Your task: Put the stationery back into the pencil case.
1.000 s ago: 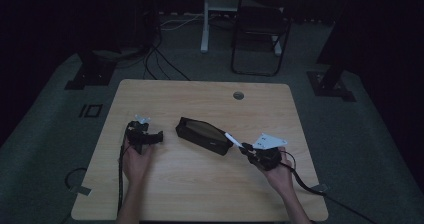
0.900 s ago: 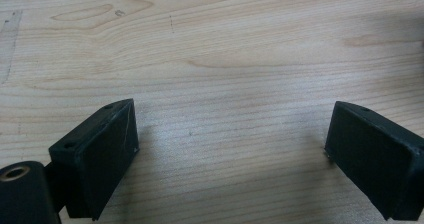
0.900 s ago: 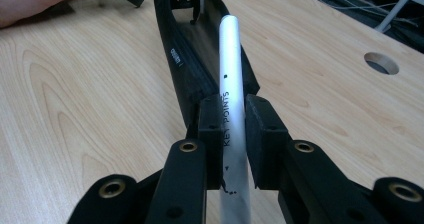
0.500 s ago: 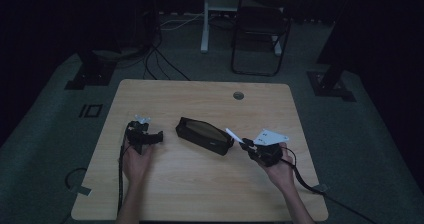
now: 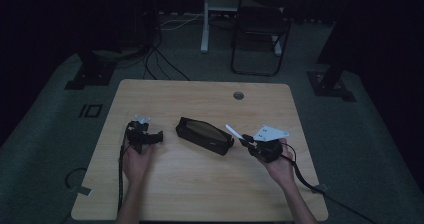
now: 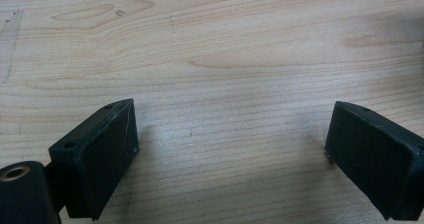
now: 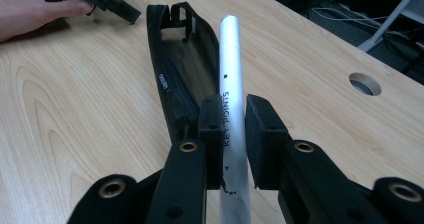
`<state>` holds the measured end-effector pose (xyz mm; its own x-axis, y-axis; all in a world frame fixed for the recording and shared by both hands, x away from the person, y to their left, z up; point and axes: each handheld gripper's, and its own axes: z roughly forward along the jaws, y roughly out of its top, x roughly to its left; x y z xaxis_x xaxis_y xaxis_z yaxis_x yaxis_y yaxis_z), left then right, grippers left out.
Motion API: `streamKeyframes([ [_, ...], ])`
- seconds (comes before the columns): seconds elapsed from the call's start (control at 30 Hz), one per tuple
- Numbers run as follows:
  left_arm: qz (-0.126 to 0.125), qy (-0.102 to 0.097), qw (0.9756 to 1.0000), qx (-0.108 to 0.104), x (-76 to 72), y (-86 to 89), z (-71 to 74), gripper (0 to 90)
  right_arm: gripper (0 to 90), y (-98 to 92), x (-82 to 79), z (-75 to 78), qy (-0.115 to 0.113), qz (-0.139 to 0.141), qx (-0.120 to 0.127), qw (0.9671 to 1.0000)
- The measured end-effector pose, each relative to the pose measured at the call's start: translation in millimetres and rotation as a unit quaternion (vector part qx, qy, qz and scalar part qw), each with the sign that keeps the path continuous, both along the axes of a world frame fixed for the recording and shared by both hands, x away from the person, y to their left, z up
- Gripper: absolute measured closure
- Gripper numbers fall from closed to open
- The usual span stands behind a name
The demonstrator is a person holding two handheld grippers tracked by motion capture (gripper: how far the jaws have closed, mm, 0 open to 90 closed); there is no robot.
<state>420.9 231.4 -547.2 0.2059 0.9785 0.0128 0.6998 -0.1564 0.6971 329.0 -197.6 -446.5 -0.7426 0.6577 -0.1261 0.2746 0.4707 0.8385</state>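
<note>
Right gripper [image 7: 232, 121] clamping white pen [image 7: 231, 74] — aimed at pouch [image 5: 204, 135], left gripper [image 6: 230, 144] spread

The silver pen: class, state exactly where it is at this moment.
The silver pen is clamped in the right gripper, right of centre in the high view, its tip beside the open black pouch.

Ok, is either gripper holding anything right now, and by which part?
The right gripper is shut on the white pen, clamped near its lower end, most of the barrel sticking out toward the open case. The left gripper is open, over bare table.
</note>
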Motion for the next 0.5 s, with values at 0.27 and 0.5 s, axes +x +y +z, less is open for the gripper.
streamKeyframes([
  [0.27,0.0,0.0,1.0,0.0,0.0,0.0,0.0,7.1,78.6,1.8,2.6,4.6,-0.005,0.001,0.005,1.0],
  [0.5,0.0,0.0,1.0,0.0,0.0,0.0,0.0,7.1,78.7,6.3,6.0,8.4,-0.01,0.007,0.008,0.9999],
])
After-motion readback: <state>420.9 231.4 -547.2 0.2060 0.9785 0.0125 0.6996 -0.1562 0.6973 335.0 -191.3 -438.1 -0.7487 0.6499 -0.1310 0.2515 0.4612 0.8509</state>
